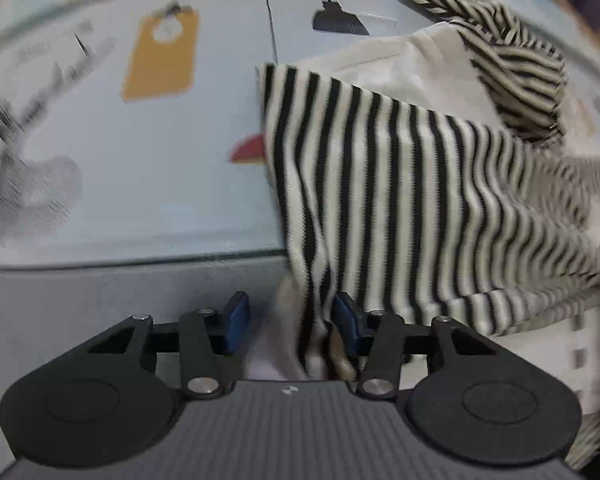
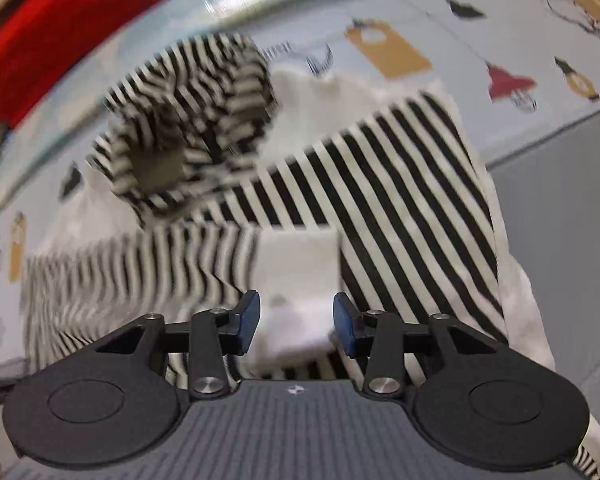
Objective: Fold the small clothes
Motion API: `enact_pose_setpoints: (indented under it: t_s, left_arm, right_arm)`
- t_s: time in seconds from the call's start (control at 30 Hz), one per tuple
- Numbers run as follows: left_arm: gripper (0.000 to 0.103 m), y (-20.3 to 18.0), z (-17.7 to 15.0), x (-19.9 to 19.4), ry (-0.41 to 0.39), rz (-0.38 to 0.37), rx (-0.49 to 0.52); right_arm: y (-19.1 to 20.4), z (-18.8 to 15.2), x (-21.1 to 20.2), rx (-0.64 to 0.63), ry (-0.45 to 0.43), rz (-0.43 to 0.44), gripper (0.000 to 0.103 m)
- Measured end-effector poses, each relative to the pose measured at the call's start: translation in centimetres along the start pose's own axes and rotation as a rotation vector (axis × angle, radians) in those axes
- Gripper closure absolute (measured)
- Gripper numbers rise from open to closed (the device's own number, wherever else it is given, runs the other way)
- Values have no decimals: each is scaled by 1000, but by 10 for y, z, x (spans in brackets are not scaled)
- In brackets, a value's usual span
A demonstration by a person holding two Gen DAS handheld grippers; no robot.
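Between my left fingers (image 1: 288,322), spread apart, hangs the striped garment (image 1: 400,200), touching one pad. My right fingers (image 2: 296,322) are spread too, above its white patch (image 2: 296,264). It lies on the patterned mat (image 1: 160,184).

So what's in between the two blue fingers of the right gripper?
White fabric of the striped garment sits between the right gripper fingers, seen in the right wrist view.
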State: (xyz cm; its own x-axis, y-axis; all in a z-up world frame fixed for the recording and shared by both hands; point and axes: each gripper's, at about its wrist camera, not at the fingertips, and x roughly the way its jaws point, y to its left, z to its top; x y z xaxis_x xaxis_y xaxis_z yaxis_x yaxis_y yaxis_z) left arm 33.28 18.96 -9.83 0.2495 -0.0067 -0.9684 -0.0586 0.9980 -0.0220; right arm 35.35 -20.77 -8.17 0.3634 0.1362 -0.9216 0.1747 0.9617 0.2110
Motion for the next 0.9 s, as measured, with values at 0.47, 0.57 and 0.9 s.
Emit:
enact_pose_setpoints:
  t_s: [0.47, 0.57, 0.9]
  left_arm:
    - [50, -46, -3, -11, -90, 95, 132]
    - [50, -41, -7, 0, -36, 123, 122]
    - [49, -67, -6, -10, -102, -34, 150]
  right_arm:
    - [-26, -9, 18, 53, -18, -132, 102]
    - [-18, -5, -2, 39, -100, -77, 100]
    - [36, -14, -2, -164, -106, 74, 40]
